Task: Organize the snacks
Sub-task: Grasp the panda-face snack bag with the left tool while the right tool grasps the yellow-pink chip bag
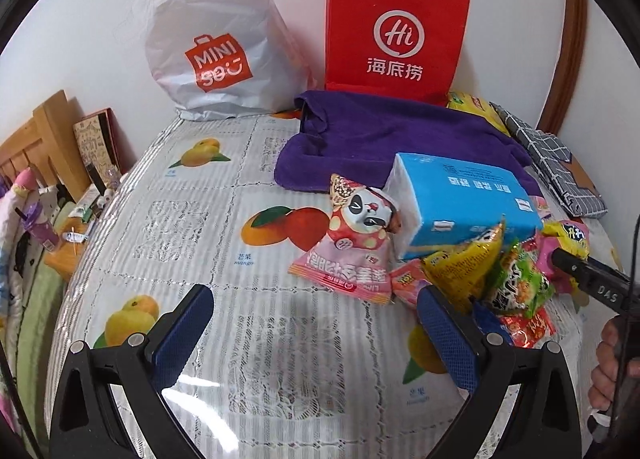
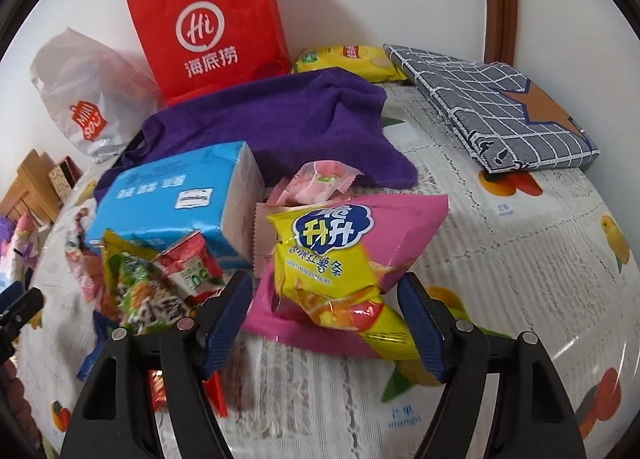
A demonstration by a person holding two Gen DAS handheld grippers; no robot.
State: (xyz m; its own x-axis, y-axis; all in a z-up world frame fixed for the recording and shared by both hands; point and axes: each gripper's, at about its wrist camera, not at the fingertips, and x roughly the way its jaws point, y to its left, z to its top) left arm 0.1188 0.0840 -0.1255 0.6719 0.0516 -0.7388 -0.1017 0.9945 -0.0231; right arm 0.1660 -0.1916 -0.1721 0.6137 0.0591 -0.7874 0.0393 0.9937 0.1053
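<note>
**Right gripper straddles the sweet-potato-strip bag; left gripper stands off over bare cloth**

In the right wrist view the right gripper [image 2: 324,315] has its jaws spread, and the pink-and-yellow sweet potato strip bag [image 2: 344,255] lies directly ahead, at the centre of the frame. The bag's lower end reaches down between the two blue pads [image 2: 420,327], but there is a gap on each side and I cannot see either pad pressing the foil, so nothing is pinched yet. The bag's long axis runs from the upper right of the frame down toward the lower centre, slanted rather than square to the jaw line; in my judgement a closing move would catch its crumpled lower end rather than its broad middle.

The left gripper [image 1: 316,323] is also spread and holds nothing. In its own view the snack pile sits at right of centre: a pink panda-print packet [image 1: 352,243] and a yellow packet [image 1: 468,267] in front of the blue tissue pack [image 1: 464,203], all on the fruit-print tablecloth [image 1: 200,243]. Its right pad reaches close to the yellow packet; whether it touches I cannot tell.

The right hand is clearly nearer the bag. The red paper bag [image 2: 208,23] and white plastic bag [image 2: 88,99] stand at the upper left, well apart from it, beyond the purple towel [image 2: 276,123].
</note>
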